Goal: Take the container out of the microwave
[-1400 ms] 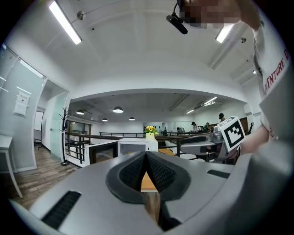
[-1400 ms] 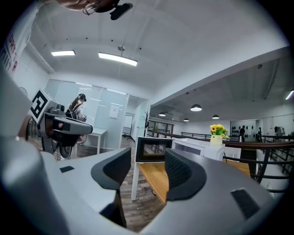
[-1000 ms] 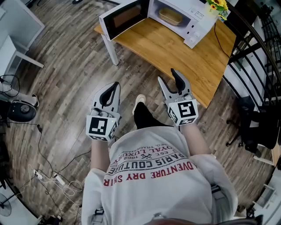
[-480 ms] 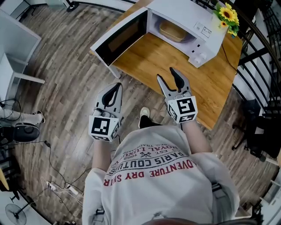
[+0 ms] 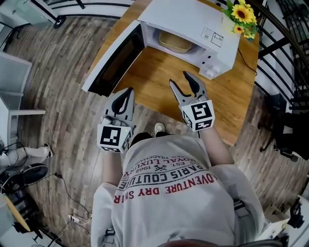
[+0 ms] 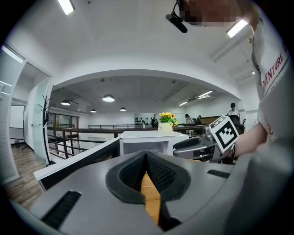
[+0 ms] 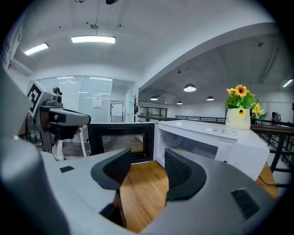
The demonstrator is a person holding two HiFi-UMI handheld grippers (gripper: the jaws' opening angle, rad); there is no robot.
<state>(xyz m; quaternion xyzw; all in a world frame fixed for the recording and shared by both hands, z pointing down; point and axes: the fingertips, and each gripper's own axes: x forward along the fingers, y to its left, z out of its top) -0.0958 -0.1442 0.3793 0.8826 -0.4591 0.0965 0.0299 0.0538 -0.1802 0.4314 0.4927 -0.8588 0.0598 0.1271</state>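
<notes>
A white microwave [image 5: 193, 21] stands on a wooden table [image 5: 227, 87] with its door [image 5: 113, 62] swung wide open to the left. A tan container [image 5: 176, 43] lies inside the cavity. My right gripper [image 5: 185, 83] hovers open over the tabletop, a short way in front of the cavity. In the right gripper view the microwave [image 7: 216, 137] and its door [image 7: 120, 140] lie ahead of the open gripper [image 7: 144, 170]. My left gripper [image 5: 126, 94] is shut with nothing in it, just below the door's lower edge. In the left gripper view the gripper [image 6: 146, 161] shows its tips touching.
A white vase of sunflowers [image 5: 240, 14] stands at the microwave's right end. Black railing [image 5: 285, 53] runs along the right side. White desks [image 5: 14, 72] stand at the left, and cables and a fan base [image 5: 21, 176] lie on the wood floor.
The person has stepped closer to the table, so the microwave and its open door now sit nearer both grippers. Both grippers keep their jaw states.
</notes>
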